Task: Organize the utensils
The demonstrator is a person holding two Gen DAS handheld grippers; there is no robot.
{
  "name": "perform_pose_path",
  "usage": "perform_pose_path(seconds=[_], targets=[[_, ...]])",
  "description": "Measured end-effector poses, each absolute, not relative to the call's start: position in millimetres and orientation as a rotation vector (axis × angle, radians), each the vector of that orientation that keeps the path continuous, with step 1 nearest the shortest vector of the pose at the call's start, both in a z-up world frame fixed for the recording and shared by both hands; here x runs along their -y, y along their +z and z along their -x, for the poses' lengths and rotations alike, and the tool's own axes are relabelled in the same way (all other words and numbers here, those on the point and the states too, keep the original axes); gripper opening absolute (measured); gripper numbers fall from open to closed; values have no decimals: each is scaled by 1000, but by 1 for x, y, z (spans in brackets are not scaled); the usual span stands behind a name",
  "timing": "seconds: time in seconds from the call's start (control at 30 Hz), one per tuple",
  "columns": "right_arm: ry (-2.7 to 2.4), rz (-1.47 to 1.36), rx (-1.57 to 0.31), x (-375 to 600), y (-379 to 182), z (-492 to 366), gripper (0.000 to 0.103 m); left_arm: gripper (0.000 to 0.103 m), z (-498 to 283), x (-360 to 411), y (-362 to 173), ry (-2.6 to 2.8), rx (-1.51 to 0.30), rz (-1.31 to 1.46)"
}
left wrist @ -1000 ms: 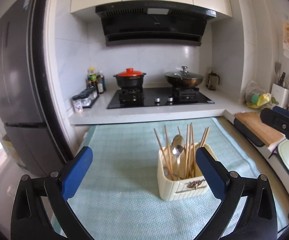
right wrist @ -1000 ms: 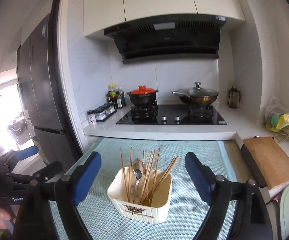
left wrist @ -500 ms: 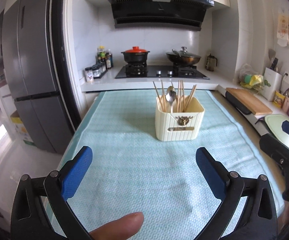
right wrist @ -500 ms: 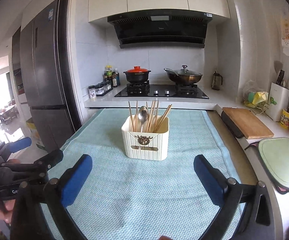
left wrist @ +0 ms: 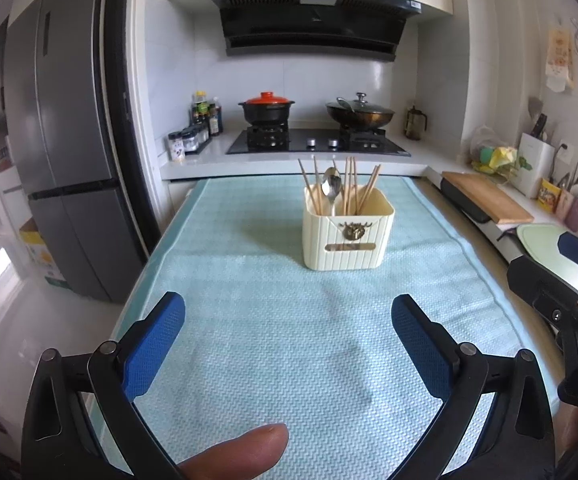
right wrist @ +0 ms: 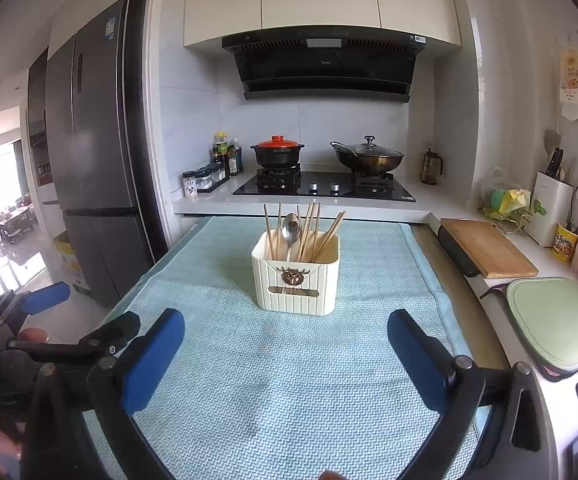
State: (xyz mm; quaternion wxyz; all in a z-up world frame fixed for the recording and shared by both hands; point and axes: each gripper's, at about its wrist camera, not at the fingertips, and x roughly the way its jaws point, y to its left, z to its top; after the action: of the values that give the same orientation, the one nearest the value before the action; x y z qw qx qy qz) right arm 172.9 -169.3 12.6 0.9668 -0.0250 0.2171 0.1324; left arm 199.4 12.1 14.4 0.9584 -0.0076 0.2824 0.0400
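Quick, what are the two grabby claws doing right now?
Left gripper: open, fingers wide, holding nothing.
Right gripper: open, fingers wide, holding nothing.

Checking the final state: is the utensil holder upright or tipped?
Upright. The holder sits flat on the mat, chopsticks and spoon standing inside it.

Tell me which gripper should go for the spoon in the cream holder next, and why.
Right, narrowly. The spoon and holder sit nearly centred between the open right gripper; the open left gripper sees them off to its right. Both are empty and well short.
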Motion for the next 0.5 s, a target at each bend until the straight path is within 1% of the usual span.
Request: perform_pose_path(seconds=[0.5], targets=[[252,57,-443,167,8,-166,103,103,-190,-13,17,71,-576,25]])
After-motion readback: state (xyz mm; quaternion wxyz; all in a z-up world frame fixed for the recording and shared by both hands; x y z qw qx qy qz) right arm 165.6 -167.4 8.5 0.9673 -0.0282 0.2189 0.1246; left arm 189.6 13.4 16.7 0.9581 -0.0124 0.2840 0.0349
